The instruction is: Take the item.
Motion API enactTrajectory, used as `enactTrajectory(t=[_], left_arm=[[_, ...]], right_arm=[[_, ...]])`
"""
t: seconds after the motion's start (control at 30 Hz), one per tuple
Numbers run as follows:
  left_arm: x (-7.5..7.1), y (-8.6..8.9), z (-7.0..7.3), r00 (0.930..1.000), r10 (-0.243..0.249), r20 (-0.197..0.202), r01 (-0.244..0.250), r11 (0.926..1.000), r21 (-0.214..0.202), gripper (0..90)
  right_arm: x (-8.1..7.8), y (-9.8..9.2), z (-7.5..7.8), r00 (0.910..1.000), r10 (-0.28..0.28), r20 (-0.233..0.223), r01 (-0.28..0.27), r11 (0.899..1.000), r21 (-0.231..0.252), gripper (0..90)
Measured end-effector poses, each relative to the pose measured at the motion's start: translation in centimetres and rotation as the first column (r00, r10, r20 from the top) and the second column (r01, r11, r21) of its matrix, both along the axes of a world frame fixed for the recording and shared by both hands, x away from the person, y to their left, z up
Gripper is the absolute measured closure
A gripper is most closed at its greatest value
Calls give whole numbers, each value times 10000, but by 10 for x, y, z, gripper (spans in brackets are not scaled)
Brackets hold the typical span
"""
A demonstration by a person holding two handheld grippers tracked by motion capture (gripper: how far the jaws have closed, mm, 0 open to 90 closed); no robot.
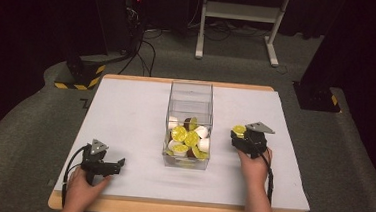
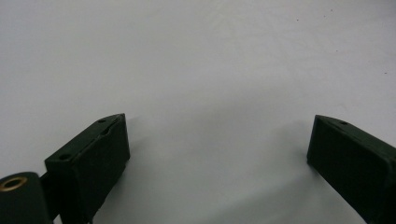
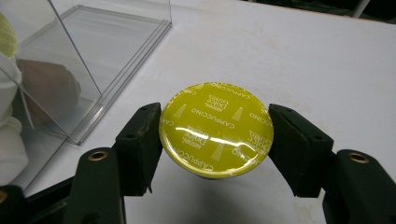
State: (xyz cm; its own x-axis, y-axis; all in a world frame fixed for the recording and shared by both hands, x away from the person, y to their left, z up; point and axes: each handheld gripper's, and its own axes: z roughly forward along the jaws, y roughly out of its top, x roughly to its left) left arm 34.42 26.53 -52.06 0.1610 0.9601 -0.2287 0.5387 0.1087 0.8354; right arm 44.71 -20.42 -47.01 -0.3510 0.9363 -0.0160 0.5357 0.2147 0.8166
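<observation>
The surface (image 1: 125, 111) is a pale grey-white sheet laid on a wooden top whose light edge shows along the near and far sides. It stands on grey carpet (image 1: 18, 139). Beyond it the room falls into darkness. A white metal frame (image 1: 240, 12) with two feet stands on the floor at the back, and black cables (image 1: 147, 48) trail across the carpet towards dark equipment at the left. Black bases with yellow-and-black hazard stripes sit on the floor at the left (image 1: 80, 76) and the right (image 1: 319, 97).
</observation>
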Motion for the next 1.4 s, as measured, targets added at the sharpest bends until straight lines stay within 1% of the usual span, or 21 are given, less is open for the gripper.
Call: enactTrajectory(t=[0.47,0.8,0.93,1.07,1.27,1.33,1.4], left_arm=[[0,0,0,10000,-13,-7,13,10000,33,59],[0,0,0,10000,-9,-3,9,10000,23,59],[0,0,0,10000,-18,-7,18,10000,13,59],[0,0,0,10000,-18,-6,18,10000,11,59],[0,0,0,10000,-19,-11,19,10000,7,59],[0,0,0,10000,-18,-10,18,10000,6,59],[0,0,0,10000,-18,-10,18,10000,11,59]], right_arm=[[5,-3,-12,9990,-238,-381,230,9995,-214,382],[6,-7,-15,9985,-398,-369,385,9987,-345,382],[7,-8,-17,9981,-444,-420,429,9984,-364,381],[7,-9,-19,9971,-486,-585,462,9981,-407,380],[7,-8,-20,9976,-473,-513,448,9979,-476,376],[7,-8,-20,9977,-434,-511,411,9982,-441,365],[8,-8,-20,9977,-403,-542,386,9987,-329,335]])
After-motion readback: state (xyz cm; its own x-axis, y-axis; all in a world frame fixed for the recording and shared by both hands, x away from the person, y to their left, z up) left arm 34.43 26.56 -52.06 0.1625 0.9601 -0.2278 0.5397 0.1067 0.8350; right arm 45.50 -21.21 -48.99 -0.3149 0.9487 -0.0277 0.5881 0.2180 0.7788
